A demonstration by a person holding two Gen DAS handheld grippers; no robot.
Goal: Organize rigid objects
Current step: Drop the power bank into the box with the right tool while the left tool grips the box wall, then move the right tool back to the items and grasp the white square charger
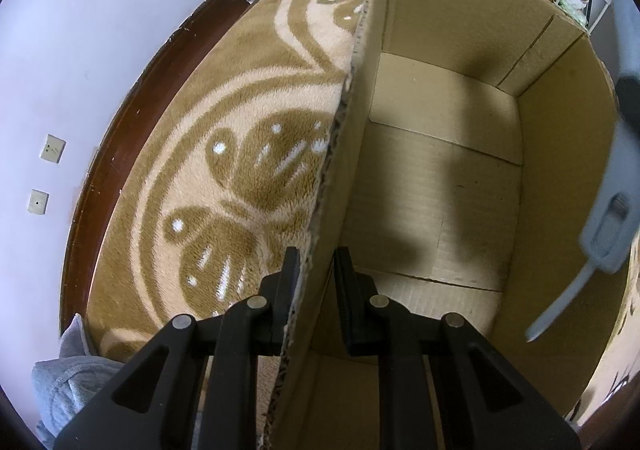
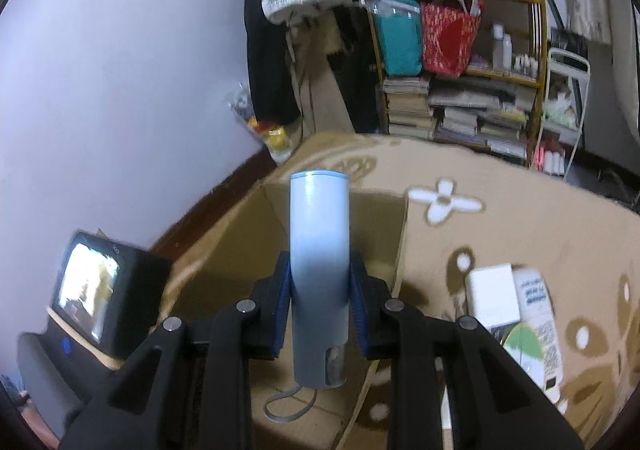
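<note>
A large open cardboard box (image 1: 560,170) stands on a patterned blanket, and nothing lies on the part of its floor that shows. My left gripper (image 1: 316,274) straddles the box's left wall, one finger outside and one inside, pinched on the cardboard edge. My right gripper (image 2: 319,290) is shut on a light blue cylindrical bottle (image 2: 319,250) with a grey strap loop (image 2: 286,408) hanging below. It holds the bottle upright over the box (image 2: 224,250). In the left wrist view the bottle (image 1: 612,226) shows at the box's right rim.
A white box (image 2: 494,298) and a white printed packet (image 2: 536,314) lie on the tan blanket (image 2: 500,218) right of the cardboard box. The wall and a dark wooden bed edge (image 1: 120,138) run along the left. A crowded shelf (image 2: 460,90) stands behind.
</note>
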